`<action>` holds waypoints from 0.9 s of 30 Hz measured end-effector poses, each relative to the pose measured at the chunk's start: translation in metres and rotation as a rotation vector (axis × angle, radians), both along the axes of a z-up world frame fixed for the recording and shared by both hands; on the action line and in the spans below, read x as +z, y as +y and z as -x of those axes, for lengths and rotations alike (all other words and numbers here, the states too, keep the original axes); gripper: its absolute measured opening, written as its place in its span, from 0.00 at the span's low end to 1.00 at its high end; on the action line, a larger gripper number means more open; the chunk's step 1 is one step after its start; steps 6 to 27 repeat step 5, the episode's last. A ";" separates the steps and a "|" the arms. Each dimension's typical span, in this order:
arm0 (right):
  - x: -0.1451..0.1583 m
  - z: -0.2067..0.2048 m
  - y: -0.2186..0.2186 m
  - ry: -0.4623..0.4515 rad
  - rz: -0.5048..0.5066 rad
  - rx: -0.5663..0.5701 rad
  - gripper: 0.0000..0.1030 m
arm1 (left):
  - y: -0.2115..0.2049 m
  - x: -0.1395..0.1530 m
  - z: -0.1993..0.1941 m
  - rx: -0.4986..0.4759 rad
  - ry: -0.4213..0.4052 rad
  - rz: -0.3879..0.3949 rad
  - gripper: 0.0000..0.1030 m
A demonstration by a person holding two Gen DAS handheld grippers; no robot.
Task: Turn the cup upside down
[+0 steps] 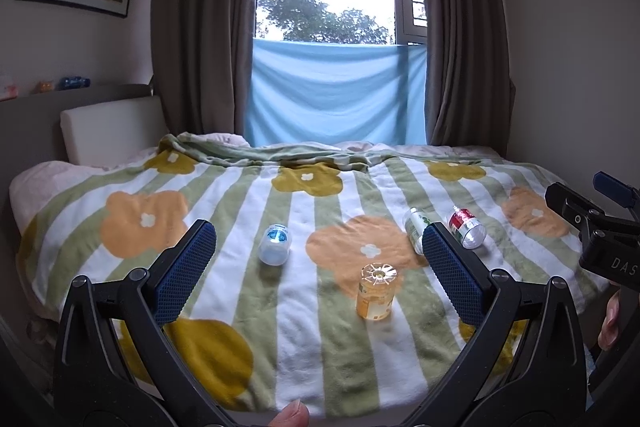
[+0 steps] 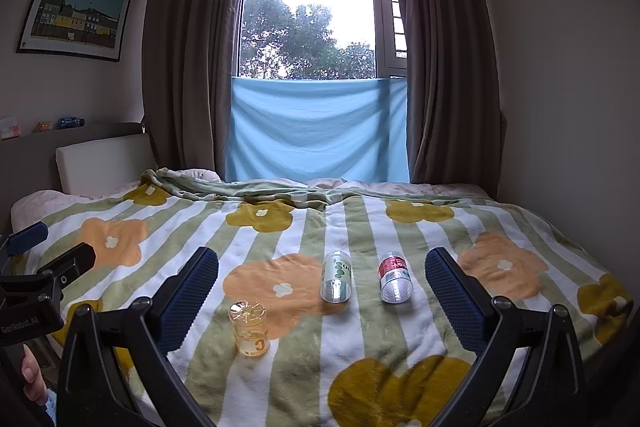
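- So the big thing first: the bed with the flowery striped blanket (image 2: pixel 320 379) fills both views, and everything I'm working with sits on that soft surface. Window and curtains are behind it, not my concern.
- My left gripper (image 1: pixel 320 263) is spread wide with nothing between the blue pads. My right gripper (image 2: pixel 322 291) is the same, wide and empty. Both hang above the near part of the bed, touching nothing.
- Where I reckon I am: one cup looks done and I'm between grabs, picking the next one.
- The yellow cup (image 2: pixel 249 327) stands upright on its mouth, ribbed base facing up, long axis vertical. It's nearest to me, between the left gripper's pads in that view.
- Three are still on their sides, long axes roughly flat on the blanket and running away from me: the blue-label cup (image 1: pixel 274 243) off to the left, and the green-label cup (image 2: pixel 336 277) and red-label cup (image 2: pixel 395 278) side by side, close but apart, right in front of my right gripper.
- Those two look like their open ends face me, though the clear plastic makes that hard to call.
- Next move, my guess: drop the right gripper over one, pinch across its body, then tip it mouth-down. Squishy blanket could let it topple.
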State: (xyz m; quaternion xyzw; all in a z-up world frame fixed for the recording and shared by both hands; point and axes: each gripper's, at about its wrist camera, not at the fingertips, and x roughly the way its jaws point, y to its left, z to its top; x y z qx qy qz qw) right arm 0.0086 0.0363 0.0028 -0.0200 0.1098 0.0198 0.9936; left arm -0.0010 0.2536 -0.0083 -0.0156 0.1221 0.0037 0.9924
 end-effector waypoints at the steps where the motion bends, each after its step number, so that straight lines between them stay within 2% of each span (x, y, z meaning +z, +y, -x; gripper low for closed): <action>1: 0.000 0.000 0.000 0.000 -0.001 -0.001 1.00 | 0.000 0.001 0.001 -0.003 -0.010 -0.002 1.00; 5: 0.000 0.000 -0.001 0.001 0.000 0.000 1.00 | 0.000 0.003 0.007 -0.016 -0.052 0.003 1.00; 27: 0.000 0.000 -0.001 0.001 0.000 0.000 1.00 | 0.000 0.003 0.007 -0.016 -0.052 0.003 1.00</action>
